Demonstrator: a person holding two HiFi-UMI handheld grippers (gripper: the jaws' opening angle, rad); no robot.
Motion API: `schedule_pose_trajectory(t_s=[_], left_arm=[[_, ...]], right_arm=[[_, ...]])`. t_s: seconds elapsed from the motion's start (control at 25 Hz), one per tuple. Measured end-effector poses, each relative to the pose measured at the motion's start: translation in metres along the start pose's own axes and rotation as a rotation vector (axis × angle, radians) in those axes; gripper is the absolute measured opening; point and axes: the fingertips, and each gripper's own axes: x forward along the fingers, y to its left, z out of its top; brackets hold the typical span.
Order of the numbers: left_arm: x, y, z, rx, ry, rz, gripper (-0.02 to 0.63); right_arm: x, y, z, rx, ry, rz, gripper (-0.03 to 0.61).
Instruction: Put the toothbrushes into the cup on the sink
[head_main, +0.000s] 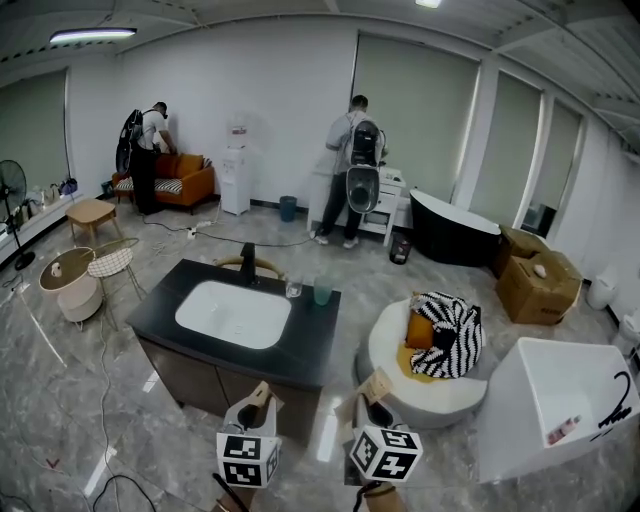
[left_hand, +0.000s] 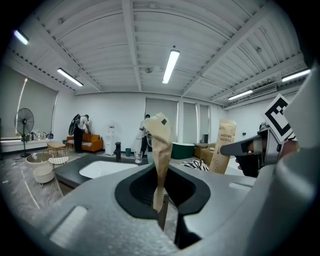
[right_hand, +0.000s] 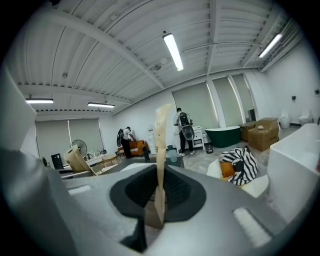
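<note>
**Head view.** Low in frame, the left tool (head_main: 255, 410) and right tool (head_main: 378, 408) are each closed on an upright brown paper toothbrush pack: left packet (head_main: 262, 392), right packet (head_main: 376, 383). Well ahead stands a dark surface (head_main: 160, 300) with a white sink basin (head_main: 232, 313) and a black faucet (head_main: 247, 262). A clear glass (head_main: 294, 288) and a green cup (head_main: 322, 291) stand side by side just behind the basin.

**Left gripper view.** The jaws pinch the left packet's lower end. The right packet, printed "TOOTH BRUSH", stands to the right, and the basin lies beyond.

**Right gripper view.** The jaws clamp the right packet edge-on. The green cup shows just beside it, farther off.
</note>
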Motion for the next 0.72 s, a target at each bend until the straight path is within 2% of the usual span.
schedule_pose_trajectory(t_s=[0.36, 0.72], left_arm=[[0.057, 0.013, 0.011, -0.016, -0.014, 0.043, 0.038], [0.078, 0.029, 0.001, -0.028, 0.024, 0.078, 0.038]], right_arm=[[0.059, -0.030, 0.019, 0.003, 0.007, 0.016, 0.034], [0.092, -0.047, 0.014, 0.050, 0.038, 0.017, 0.034]])
